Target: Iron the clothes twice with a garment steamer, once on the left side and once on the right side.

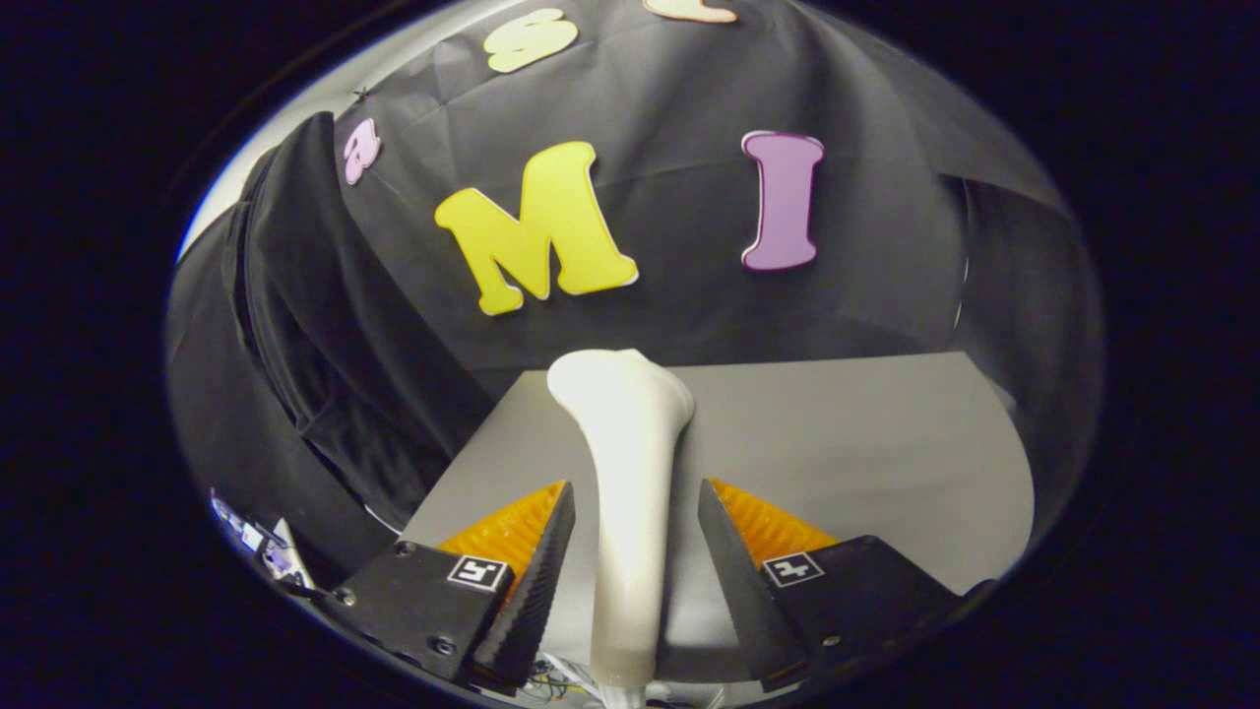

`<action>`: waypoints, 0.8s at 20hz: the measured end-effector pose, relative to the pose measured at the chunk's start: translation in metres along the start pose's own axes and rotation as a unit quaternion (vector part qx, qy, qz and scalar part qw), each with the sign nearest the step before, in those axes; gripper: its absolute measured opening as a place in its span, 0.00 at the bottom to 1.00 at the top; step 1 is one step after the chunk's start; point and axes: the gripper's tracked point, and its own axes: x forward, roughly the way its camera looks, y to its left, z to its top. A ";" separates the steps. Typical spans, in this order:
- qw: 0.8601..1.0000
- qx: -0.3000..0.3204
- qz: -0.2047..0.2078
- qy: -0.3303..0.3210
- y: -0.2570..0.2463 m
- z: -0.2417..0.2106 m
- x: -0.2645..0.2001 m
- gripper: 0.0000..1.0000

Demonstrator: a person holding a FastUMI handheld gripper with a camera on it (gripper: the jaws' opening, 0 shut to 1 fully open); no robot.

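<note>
- The steamer [630, 473] – a white, smooth body with a slim handle that widens into a broad head – lies between the 2 fingers, running forward from them over the table [866, 443].
- The gripper [627, 522] has its fingers spread apart; there is a visible gap between each finger and the steamer's handle, so neither presses on it.
- The head of the steamer points away from the fingers, toward the far edge of the grey table.
- A dark garment [305, 325] hangs to the left of the table – beyond the left finger – in long vertical folds.
- Some small bright items [251, 537] sit low at the left, too small to tell what they are.
</note>
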 end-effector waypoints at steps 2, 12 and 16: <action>1.000 0.010 0.014 0.013 0.002 -0.004 0.005 0.76; 0.997 0.049 0.051 0.041 0.001 -0.010 0.007 0.42; 0.998 0.032 0.046 0.017 0.001 -0.004 0.004 0.38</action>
